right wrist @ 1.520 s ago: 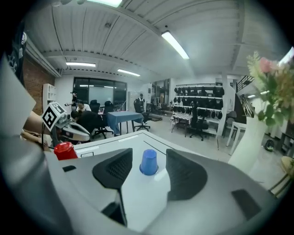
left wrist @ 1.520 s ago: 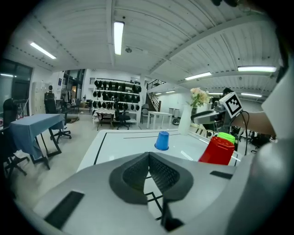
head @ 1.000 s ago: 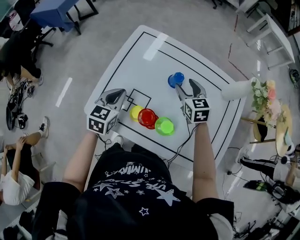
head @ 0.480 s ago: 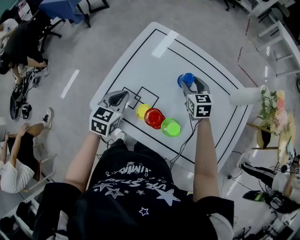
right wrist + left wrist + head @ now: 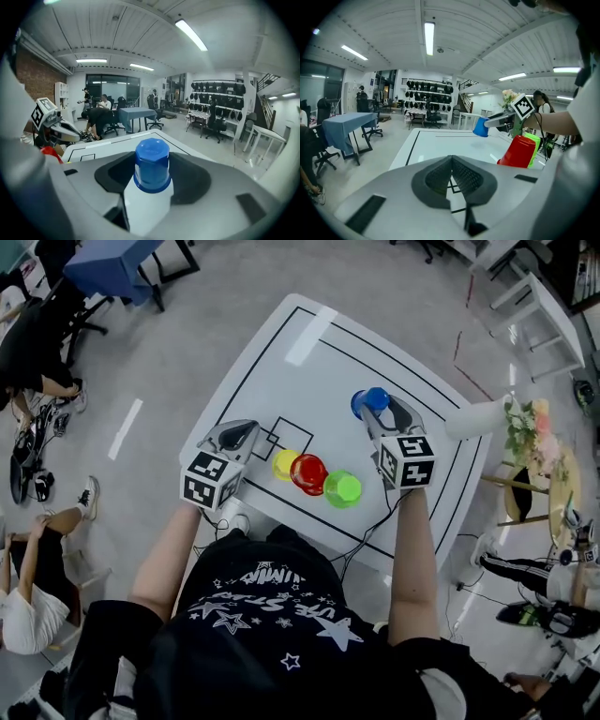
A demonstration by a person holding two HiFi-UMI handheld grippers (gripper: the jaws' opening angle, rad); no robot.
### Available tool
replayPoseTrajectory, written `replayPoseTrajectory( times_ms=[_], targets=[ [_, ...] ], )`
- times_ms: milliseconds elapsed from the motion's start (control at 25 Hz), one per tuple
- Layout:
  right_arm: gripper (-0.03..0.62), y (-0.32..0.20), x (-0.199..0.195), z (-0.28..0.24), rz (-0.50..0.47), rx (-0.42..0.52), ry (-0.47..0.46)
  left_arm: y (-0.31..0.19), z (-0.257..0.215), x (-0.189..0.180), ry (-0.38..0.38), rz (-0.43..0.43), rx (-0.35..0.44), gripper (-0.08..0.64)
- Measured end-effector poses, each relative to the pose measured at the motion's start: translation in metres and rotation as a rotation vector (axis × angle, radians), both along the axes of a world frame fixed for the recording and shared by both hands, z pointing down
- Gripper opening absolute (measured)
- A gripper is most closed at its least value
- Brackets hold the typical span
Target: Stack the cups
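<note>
Blue cup (image 5: 367, 401) sits upside down between the fingers (image 5: 190, 180) of the right gripper (image 5: 380, 412). They pinch it at a fairly wide spread, pads on both sides. Left gripper view shows it clear of the surface (image 5: 309, 362), hanging over the far-right part, well apart from the other cups.

Other three are in a row nr the front edge: yellow cup (image 5: 285, 463), red cup (image 5: 308, 473), green cup (image 5: 342, 488), each just beside the next, all upside down. None looks nested yet.

Left gripper (image 5: 236, 435) hovers just left of the yellow cup, fingers (image 5: 466, 176) pressed together w/ nothing between them.

Progress, my read: early. One cup picked up, zero stacked. Left to do: bring blue over to the row, drop it on a cup, then gather the rest into one stack.

Vs 1 s ago: right gripper was beside the blue cup w/ fingers spread wider and the cup looked to be standing on the surface. Since then they've gone round it and closed in. Row of three and left gripper are approx unchanged.
</note>
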State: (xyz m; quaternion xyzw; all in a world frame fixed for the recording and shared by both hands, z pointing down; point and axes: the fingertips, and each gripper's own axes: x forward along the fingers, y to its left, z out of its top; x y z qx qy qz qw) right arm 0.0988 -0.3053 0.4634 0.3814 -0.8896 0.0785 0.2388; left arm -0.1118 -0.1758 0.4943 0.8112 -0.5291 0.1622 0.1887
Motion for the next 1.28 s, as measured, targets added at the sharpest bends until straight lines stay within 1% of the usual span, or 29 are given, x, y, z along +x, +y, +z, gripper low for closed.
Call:
replayPoseTrajectory(
  times_ms=[280, 440, 720, 920, 1280],
  targets=[
    [0.229, 0.035, -0.004, -0.069, 0.026, 0.073, -0.043, 0.0, -0.015, 0.001, 0.025, 0.073, 0.043, 0.011],
    [0.229, 0.065, -0.009, -0.088, 0.031, 0.072, -0.038, 0.002, -0.022, 0.005, 0.036, 0.119, 0.062, 0.011],
    [0.229, 0.11, -0.018, -0.099, 0.042, 0.042, -0.024, 0.008, -0.028, 0.01, 0.051, 0.195, 0.079, 0.011],
    [0.229, 0.135, -0.022, -0.105, 0.042, 0.039, -0.041, 0.011, -0.031, 0.011, 0.061, 0.23, 0.086, 0.011],
    [0.229, 0.165, -0.033, -0.089, 0.032, -0.008, -0.032, 0.018, -0.03, 0.014, 0.073, 0.277, 0.082, 0.011]
  ],
)
